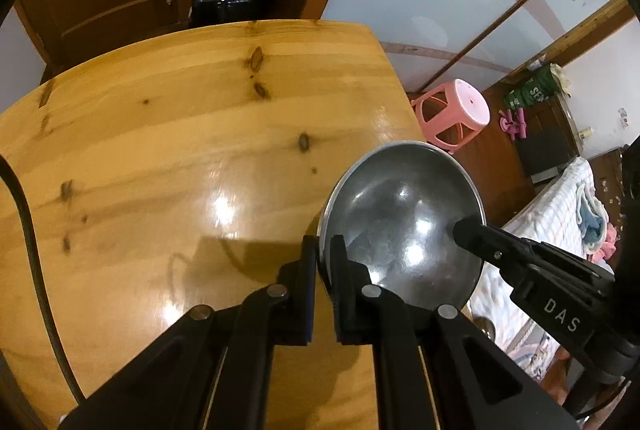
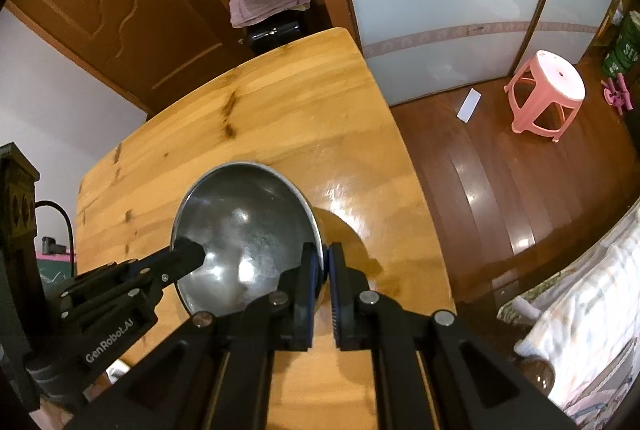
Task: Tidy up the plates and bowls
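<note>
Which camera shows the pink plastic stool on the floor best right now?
The right wrist view: the pink plastic stool stands whole and unobstructed on the dark wood floor, legs visible. The left wrist view shows it too, but the wooden table edge crowds it and its feet are partly cut off.

Both grippers are black: the left gripper (image 1: 323, 254) shows round silver pivot screws; the right gripper (image 2: 325, 262) has blue pads and white "GenRobot.AI" lettering.
</note>
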The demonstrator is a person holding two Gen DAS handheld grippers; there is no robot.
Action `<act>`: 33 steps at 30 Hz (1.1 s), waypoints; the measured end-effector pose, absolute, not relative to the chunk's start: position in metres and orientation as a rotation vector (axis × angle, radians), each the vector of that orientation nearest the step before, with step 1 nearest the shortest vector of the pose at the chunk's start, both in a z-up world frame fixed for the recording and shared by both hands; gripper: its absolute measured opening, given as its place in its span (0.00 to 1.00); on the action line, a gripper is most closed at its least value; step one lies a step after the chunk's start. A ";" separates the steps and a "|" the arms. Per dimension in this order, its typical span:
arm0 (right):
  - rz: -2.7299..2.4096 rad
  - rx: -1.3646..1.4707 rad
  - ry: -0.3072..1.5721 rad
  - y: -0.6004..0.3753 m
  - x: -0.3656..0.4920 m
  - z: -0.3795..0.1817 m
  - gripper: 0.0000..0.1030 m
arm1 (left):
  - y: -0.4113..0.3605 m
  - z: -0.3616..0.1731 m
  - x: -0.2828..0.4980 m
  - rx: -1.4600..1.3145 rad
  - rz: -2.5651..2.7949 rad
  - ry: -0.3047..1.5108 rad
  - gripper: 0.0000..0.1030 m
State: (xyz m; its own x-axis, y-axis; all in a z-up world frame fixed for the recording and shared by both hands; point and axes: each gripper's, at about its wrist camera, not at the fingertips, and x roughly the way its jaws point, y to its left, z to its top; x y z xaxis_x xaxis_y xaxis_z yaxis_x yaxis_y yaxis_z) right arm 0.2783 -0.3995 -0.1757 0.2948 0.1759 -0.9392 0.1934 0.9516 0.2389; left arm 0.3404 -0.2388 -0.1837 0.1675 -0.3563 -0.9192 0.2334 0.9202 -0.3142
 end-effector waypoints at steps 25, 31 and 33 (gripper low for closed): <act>0.099 0.257 1.197 -0.306 0.069 -0.101 0.06 | -0.142 -0.120 0.103 -0.063 -0.395 1.288 0.06; 0.102 0.228 1.257 -0.291 0.047 -0.136 0.06 | -0.127 -0.160 0.083 -0.119 -0.372 1.356 0.06; 0.088 0.214 1.272 -0.286 0.044 -0.147 0.06 | -0.126 -0.172 0.080 -0.122 -0.363 1.372 0.06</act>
State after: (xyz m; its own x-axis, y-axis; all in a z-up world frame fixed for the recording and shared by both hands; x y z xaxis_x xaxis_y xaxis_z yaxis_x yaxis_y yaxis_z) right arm 0.0443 -0.2865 -0.1469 0.2938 0.1832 -0.9381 0.0528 0.9768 0.2073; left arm 0.0802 -0.1264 -0.1722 0.1521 -0.3224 -0.9343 0.1815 0.9383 -0.2942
